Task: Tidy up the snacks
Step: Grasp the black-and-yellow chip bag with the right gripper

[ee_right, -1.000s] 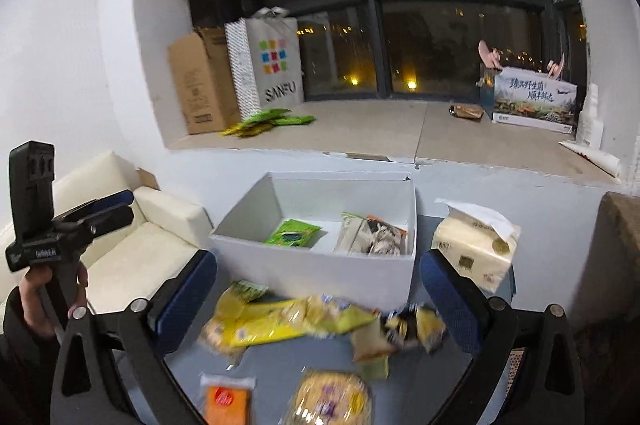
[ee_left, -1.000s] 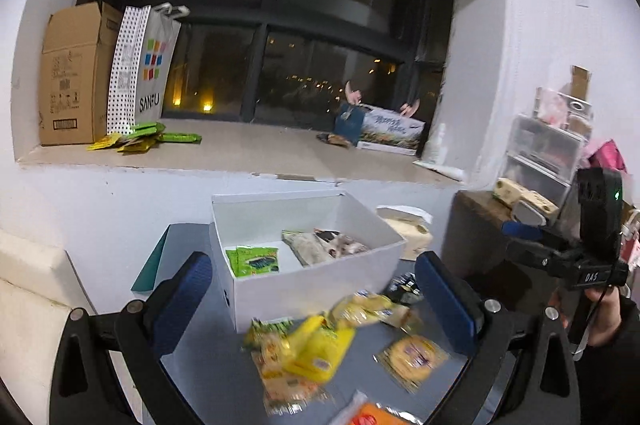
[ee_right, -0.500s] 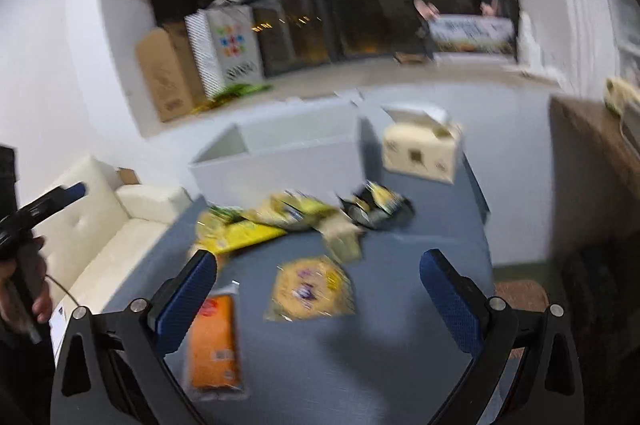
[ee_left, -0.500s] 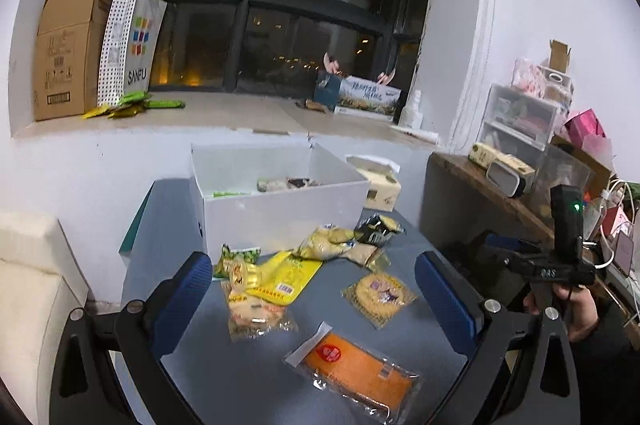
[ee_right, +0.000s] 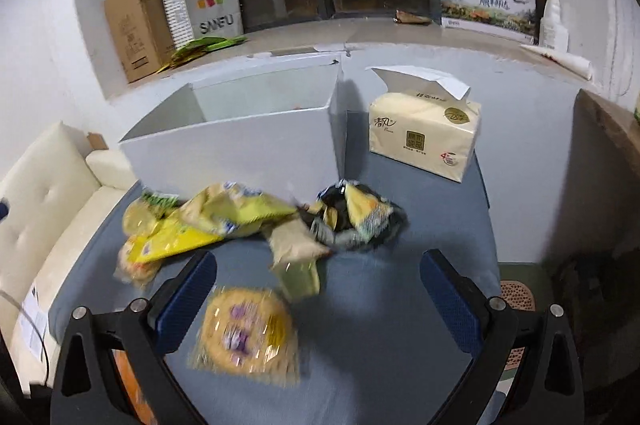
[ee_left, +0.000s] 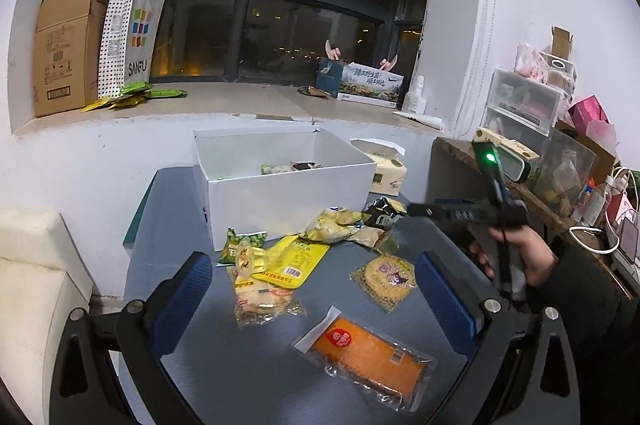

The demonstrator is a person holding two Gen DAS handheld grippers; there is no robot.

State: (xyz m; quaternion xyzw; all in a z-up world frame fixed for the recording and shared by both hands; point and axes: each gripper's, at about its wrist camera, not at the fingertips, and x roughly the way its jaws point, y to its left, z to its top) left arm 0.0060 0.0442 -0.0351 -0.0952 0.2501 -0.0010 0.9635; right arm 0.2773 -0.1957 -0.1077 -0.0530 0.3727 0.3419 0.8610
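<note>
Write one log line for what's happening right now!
left gripper: open, empty | right gripper: open, empty | snacks: loose on table | white box: few packets inside

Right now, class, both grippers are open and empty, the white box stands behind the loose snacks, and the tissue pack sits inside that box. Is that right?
Not quite. The tissue pack sits on the table beside the white box, not inside it, as the right wrist view shows. Both the left gripper and right gripper are open and empty.

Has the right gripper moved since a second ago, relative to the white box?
Yes. The right gripper has pulled back and down from the white box; the box's inside is no longer visible, and the black-and-yellow packet lies ahead.
</note>
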